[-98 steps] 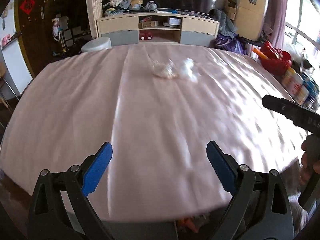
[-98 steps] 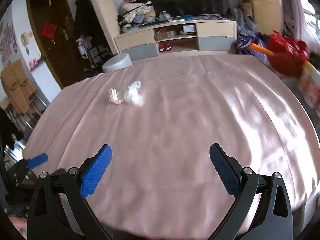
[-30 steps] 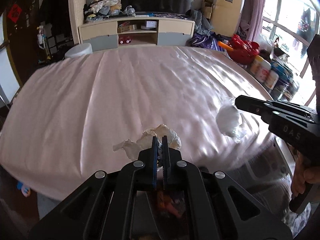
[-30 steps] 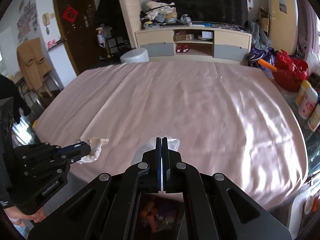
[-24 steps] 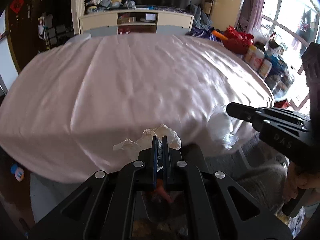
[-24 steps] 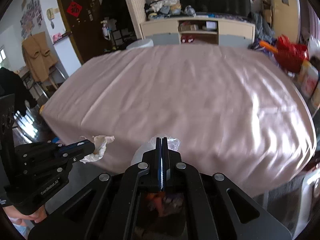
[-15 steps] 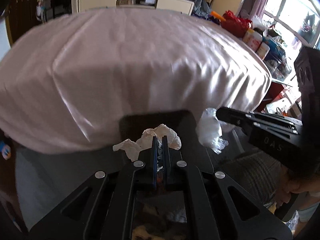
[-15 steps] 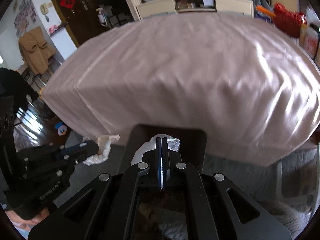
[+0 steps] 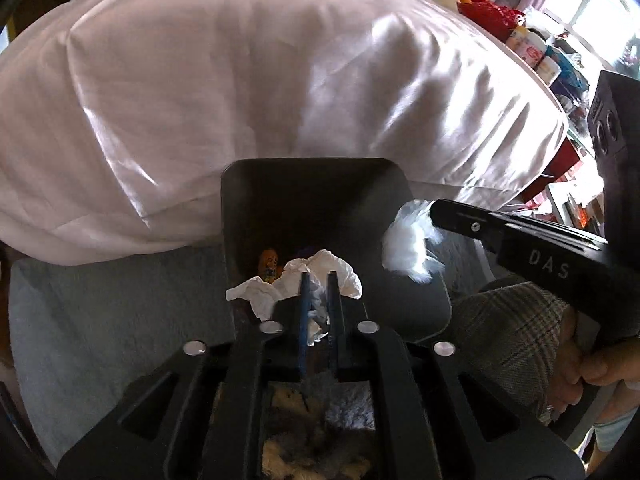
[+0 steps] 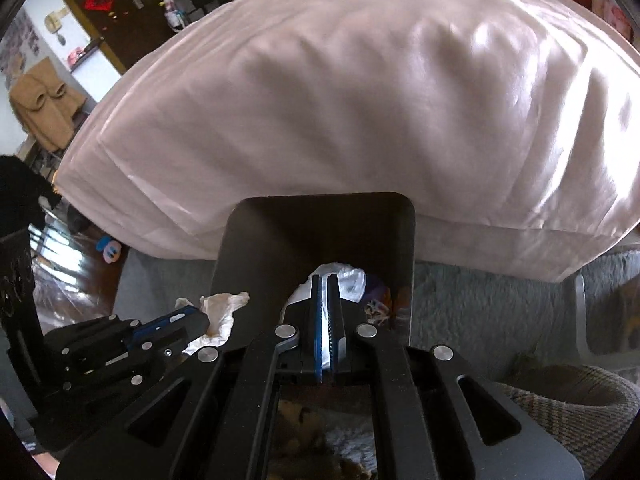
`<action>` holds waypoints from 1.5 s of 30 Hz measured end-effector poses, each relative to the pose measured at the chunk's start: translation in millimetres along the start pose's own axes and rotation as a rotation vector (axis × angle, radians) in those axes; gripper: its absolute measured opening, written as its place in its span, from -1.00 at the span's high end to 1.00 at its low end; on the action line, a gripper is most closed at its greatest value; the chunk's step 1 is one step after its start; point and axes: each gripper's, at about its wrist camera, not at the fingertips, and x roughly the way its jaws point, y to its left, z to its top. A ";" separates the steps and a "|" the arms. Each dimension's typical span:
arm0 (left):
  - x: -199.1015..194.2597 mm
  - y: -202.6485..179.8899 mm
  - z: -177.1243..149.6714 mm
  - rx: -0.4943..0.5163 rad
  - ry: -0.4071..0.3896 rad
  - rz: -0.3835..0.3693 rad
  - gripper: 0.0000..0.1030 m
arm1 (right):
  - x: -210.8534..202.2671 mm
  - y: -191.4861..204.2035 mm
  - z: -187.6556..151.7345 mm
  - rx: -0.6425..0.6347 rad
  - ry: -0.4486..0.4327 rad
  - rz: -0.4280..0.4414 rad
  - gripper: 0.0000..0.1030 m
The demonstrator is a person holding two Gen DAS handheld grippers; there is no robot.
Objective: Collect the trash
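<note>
Right gripper [image 10: 325, 280] points down over a dark bin [image 10: 256, 240], blue pads nearly together, pinching a white crumpled plastic wad [image 10: 348, 278] that bulges past the tips over the bin's opening. Colourful scraps lie inside the bin just right of the pads. Left gripper [image 10: 202, 320] enters from lower left, its tip beside the bin's left wall, a crumpled beige tissue [image 10: 220, 312] at its blue pad; its jaws are opening. Pink tablecloth [image 10: 360, 100] fills the upper frame, draped edge behind the bin. Grey carpet [image 10: 500, 304] below. Woven basket [image 10: 568, 408] at lower right.
</note>
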 end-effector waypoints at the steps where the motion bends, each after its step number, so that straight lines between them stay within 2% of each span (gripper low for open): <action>1: 0.5 0.5 0.2 0.001 0.002 0.000 0.63 | 0.8 -0.6 0.9 0.005 0.003 -0.002 0.88; 3: 1.4 1.4 1.6 0.000 0.001 0.009 0.41 | 2.7 -3.7 -0.6 0.018 0.009 -0.001 0.87; 5: 1.4 2.0 2.8 -0.002 0.001 0.016 0.29 | 4.2 -6.4 0.6 0.031 0.013 -0.010 0.64; 7: -0.7 2.0 3.3 0.001 -0.004 0.032 0.15 | 1.2 -11.1 1.6 0.052 0.002 -0.027 -0.36; 11: -15.6 4.1 5.0 0.010 -0.042 0.090 -0.46 | -15.1 -16.4 2.2 0.049 -0.059 -0.103 -0.91; 12: -23.5 4.7 4.8 0.014 -0.063 0.109 -0.65 | -20.5 -16.7 1.6 0.041 -0.074 -0.119 -0.93; 14: -39.4 7.8 3.0 0.009 -0.103 0.130 -0.86 | -31.7 -18.6 -1.2 0.027 -0.089 -0.135 -0.93; 18: -66.9 9.0 3.3 0.015 -0.145 0.161 -0.84 | -60.5 -14.3 -8.5 0.023 -0.148 -0.134 -0.93; 24: -135.4 -9.7 10.8 0.061 -0.339 0.194 -0.84 | -129.4 1.4 -5.6 -0.019 -0.357 -0.191 -0.94; 28: -171.8 -24.8 14.5 0.082 -0.421 0.181 -0.84 | -170.1 10.8 -4.6 -0.051 -0.449 -0.203 -0.94; 37: -235.8 -47.1 17.2 0.082 -0.545 0.230 -0.84 | -236.8 24.1 -15.7 -0.072 -0.638 -0.298 -0.94; 45: -267.2 -52.5 19.8 0.068 -0.646 0.232 -0.84 | -272.9 20.6 -22.3 -0.029 -0.754 -0.291 -0.94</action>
